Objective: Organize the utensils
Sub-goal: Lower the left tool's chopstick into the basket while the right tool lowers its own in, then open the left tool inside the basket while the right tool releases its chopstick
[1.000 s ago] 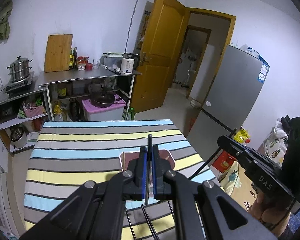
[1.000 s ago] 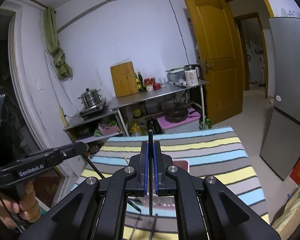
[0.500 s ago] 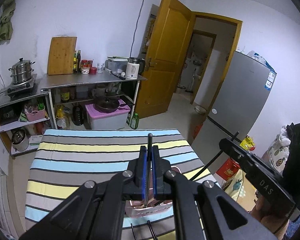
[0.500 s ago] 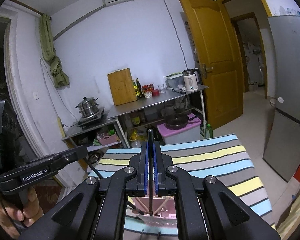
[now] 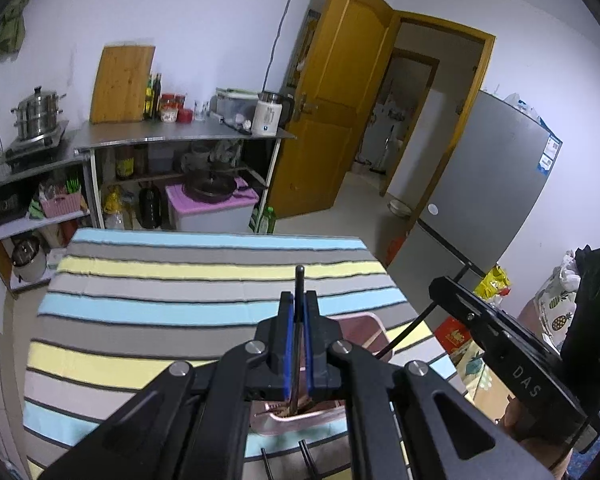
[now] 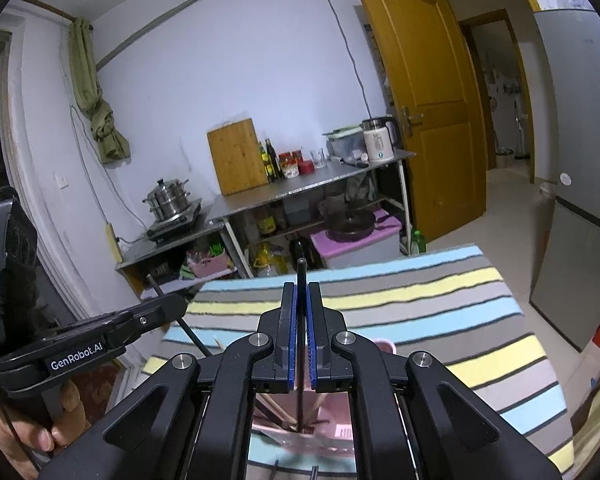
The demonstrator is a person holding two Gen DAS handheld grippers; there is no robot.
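My left gripper is shut on a black chopstick that stands upright between its blue pads; its lower end reaches into a pink basket on the striped table. My right gripper is shut on another black chopstick, also upright, its lower end inside the same pink basket. Wooden chopsticks lean inside the basket. The right gripper also shows in the left wrist view, and the left gripper shows in the right wrist view.
The striped tablecloth covers the table. Two black chopsticks lie on it at the near edge. Behind stand a steel counter with jars and a kettle, shelves, a grey fridge and a yellow door.
Both grippers have tilted up and moved over the pink basket, each still holding its chopstick. The chopstick ends now reach down into the basket.
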